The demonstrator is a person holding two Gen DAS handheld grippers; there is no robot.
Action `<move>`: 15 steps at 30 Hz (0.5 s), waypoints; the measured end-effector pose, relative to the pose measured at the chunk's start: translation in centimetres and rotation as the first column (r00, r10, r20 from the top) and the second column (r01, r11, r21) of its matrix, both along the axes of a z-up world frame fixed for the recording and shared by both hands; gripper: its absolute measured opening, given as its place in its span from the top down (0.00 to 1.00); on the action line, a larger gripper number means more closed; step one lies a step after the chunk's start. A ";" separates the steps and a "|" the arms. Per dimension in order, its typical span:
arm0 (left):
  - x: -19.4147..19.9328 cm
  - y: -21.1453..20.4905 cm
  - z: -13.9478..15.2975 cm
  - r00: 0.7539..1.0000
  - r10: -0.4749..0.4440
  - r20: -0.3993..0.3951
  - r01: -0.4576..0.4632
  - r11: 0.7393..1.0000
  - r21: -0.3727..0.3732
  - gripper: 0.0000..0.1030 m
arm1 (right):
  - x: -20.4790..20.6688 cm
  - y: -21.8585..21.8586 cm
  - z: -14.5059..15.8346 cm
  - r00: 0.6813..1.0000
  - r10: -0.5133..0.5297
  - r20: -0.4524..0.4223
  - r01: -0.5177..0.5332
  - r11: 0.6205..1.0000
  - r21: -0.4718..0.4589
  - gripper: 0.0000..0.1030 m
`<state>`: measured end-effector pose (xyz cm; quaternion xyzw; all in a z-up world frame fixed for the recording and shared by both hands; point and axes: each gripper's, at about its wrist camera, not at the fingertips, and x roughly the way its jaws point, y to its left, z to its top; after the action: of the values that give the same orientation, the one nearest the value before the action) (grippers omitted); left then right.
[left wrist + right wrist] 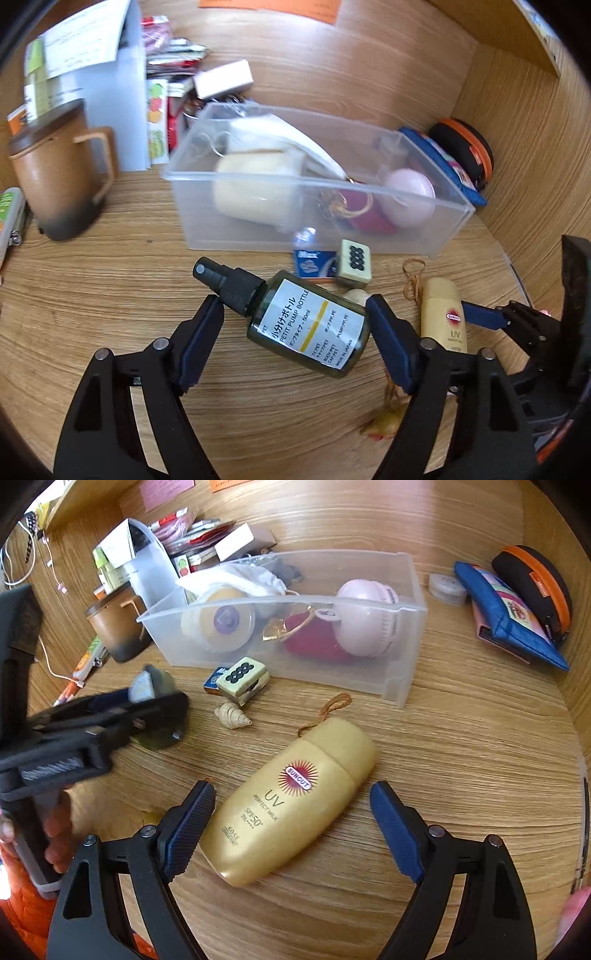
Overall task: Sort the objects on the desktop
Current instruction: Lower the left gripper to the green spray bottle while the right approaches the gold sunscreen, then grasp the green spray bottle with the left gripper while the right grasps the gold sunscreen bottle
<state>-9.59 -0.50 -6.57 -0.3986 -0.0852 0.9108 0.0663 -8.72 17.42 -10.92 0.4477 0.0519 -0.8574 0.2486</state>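
Observation:
A dark green pump bottle [306, 323] with a white label and black spray cap lies on the wooden desk between the fingers of my open left gripper [297, 325]. A gold sunscreen bottle [291, 797] lies between the fingers of my open right gripper [293, 805]; it also shows in the left wrist view [443, 317]. A clear plastic bin [436, 236] [410, 627] behind holds a cream jar [255, 188], a pink round case [410, 197], a red pouch and white cloth.
A mahjong-tile box [354, 262] [242, 677], a small blue box [310, 262] and a seashell [232, 716] lie before the bin. A brown mug [55, 173] stands left. Pouches [509, 616] lie at the right, papers and packets [110, 74] behind.

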 end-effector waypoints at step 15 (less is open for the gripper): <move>2.7 -2.0 0.7 0.998 0.031 -0.055 -0.032 0.999 -0.021 0.24 | 0.2 -1.3 0.3 0.996 -0.028 -0.082 0.033 0.997 0.067 0.58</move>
<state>-6.85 -2.50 -5.83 -0.3728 -0.0794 0.9232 0.0498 -8.52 16.11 -10.61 0.4217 0.0842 -0.8762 0.2178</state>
